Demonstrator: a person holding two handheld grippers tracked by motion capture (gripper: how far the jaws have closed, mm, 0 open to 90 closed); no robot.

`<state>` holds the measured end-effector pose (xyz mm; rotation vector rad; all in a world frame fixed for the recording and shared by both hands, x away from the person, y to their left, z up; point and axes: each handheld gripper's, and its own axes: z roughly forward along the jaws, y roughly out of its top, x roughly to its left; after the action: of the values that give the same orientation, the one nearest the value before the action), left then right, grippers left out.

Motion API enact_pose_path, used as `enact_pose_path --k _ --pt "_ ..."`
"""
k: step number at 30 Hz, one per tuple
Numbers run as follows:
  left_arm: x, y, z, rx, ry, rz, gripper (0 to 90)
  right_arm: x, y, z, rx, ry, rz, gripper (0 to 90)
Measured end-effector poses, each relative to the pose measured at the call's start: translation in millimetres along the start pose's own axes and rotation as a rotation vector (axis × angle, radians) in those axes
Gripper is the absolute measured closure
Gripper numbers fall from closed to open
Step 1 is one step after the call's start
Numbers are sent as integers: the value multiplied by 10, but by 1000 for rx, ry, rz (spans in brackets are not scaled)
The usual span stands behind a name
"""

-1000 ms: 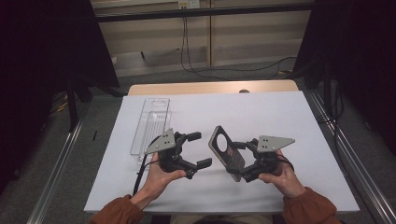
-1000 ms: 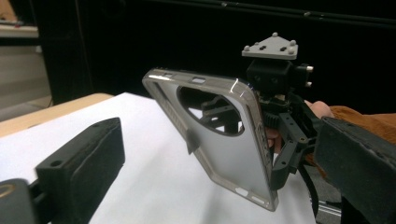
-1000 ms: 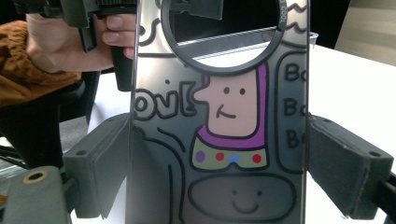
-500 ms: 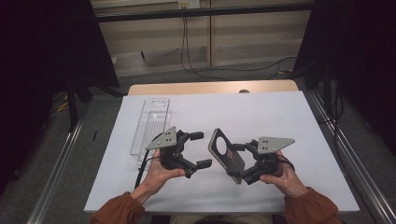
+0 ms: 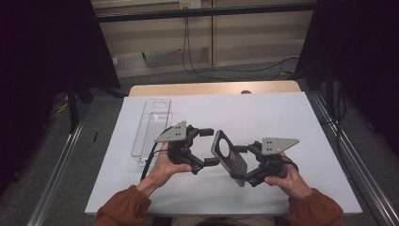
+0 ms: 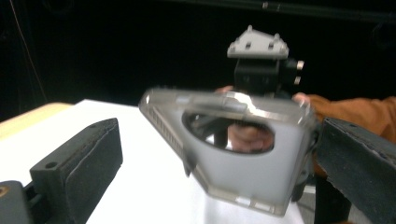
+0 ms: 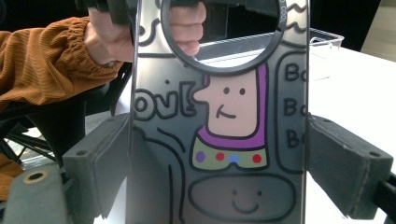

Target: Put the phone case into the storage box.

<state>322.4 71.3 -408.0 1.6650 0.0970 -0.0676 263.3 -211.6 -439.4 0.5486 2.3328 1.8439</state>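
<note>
The phone case [image 5: 229, 157] (a cartoon face on it) is pinched in the right gripper [image 5: 242, 165]. The left gripper [image 5: 207, 147], jaws spread, should probably close on its top edge next.

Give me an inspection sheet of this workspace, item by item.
Surface: white table top, a wooden strip along its far edge.
Job's things: grey phone case with a round cut-out, cartoon print on one face, held on edge above the table.
Clutter: clear plastic tray lying at the left of the table.
Grippers: right gripper shut on the phone case, jaws on its two long edges; left gripper open, its jaws either side of the case's upper end, not closed on it.
Cables: a black cable trails from the left gripper; black leads on the far wall.
Surroundings: dark curtains at both sides, grey floor.
</note>
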Motion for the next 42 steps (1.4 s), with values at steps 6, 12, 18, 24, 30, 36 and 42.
enact_pose_path --k 6,12,18,24,30,36,42 --pt "-11 -44 50 20 -34 10 11 19 2 33 7 23 -12 120" --pt "-21 -60 81 11 -59 14 12 27 2 61 13 42 -17 120" --pt "-51 -71 120 12 -86 23 29 55 11 83 24 69 -26 120" --pt "-52 -80 119 10 -97 24 48 50 7 89 29 80 -26 120" --pt "-57 -87 129 11 -116 28 79 55 7 90 29 77 -33 120" --pt "-52 -89 128 15 -107 11 97 49 7 89 35 69 -37 120" --pt "-56 -81 126 27 -96 13 106 41 23 80 45 62 -53 119"
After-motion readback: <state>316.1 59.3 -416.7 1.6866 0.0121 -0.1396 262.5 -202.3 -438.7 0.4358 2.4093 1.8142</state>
